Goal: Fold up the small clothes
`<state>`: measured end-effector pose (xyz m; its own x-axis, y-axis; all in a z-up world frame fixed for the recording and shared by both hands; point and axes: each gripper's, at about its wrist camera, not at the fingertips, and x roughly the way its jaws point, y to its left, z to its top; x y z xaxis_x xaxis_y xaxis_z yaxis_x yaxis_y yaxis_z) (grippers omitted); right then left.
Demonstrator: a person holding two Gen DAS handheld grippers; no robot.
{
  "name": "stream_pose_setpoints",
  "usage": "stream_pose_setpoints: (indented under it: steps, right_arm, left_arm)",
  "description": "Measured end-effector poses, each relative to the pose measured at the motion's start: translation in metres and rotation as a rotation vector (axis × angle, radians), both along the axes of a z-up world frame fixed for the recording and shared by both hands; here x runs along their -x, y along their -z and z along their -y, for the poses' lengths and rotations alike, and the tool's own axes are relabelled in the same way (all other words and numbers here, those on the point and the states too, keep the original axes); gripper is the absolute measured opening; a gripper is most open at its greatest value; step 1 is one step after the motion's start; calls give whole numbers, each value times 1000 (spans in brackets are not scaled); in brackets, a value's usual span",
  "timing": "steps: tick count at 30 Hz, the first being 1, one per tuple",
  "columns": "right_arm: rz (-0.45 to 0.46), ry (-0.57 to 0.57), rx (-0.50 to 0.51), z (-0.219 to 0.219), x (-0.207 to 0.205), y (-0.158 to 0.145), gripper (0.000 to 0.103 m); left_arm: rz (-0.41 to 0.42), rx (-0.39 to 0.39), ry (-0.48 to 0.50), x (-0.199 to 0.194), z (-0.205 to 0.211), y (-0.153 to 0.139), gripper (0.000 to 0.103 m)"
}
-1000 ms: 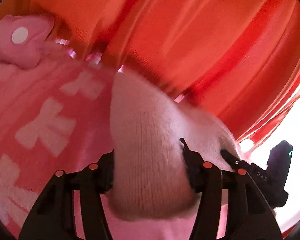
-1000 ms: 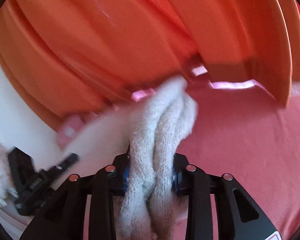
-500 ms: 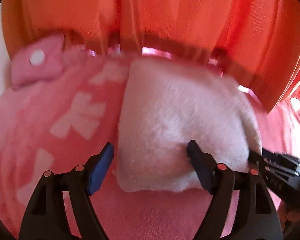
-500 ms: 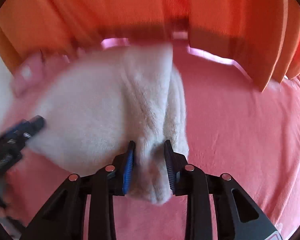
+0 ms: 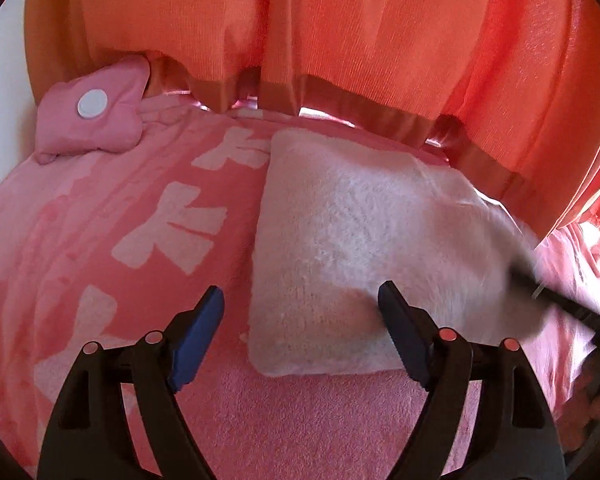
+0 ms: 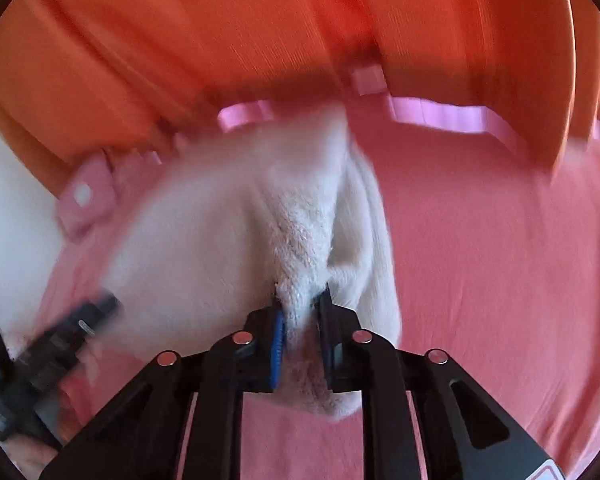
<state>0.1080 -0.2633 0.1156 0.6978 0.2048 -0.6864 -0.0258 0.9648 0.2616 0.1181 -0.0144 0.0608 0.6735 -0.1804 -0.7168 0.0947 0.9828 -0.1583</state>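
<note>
A fluffy white knit garment (image 5: 352,240) lies folded on the pink blanket (image 5: 100,240). My left gripper (image 5: 302,308) is open, its fingers either side of the garment's near left corner, holding nothing. My right gripper (image 6: 302,304) is shut on a bunched fold of the same white garment (image 6: 228,240), at its right side. In the left wrist view the right gripper shows as a dark blur at the right edge (image 5: 560,300). In the right wrist view the left gripper is a dark blur at lower left (image 6: 60,336).
Orange curtains (image 5: 340,40) hang along the back edge of the bed. A small pink cushion with a white button (image 5: 94,110) lies at the back left. The pink blanket (image 6: 500,260) with white bow patterns covers the bed.
The garment came down from the air onto the blanket. My left gripper opened and let go of it. My right gripper stays closed on its fold and has narrowed.
</note>
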Motion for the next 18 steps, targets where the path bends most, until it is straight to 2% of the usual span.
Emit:
stream_pose_setpoints:
  steps: [2,3,4,6,7,8,12,14,18]
  right_arm:
    - [88,-16,19,-1,10,-21,12]
    - [67,-5,19,2,7,-16,12]
    - [15,15,31,5,2,-2,13]
    - [-189,53,65,15,-15,52,13]
    - [-215,57,39,20,-16,64,14]
    - [-190,63,15,22,-14,64,14]
    - [-169,86,16,26,1,39,19]
    - [-144,128,30,28,15,30,22]
    - [-89,129,79,22,39,15,23]
  left_arm:
    - [16,-14,2,0,1,-2,77]
    - [22,-19,5,-1,1,-2,78]
    - [17,-25,8,-2,2,0,78]
    - [-6,-26,17,-5,3,5,79]
    - [-15,-17,22,-5,4,6,79]
    - [-21,-9,27,-5,4,6,79]
    - [9,-55,27,-1,11,1,78]
    - [11,-63,28,1,13,1,78]
    - [16,-66,27,6,13,-1,78]
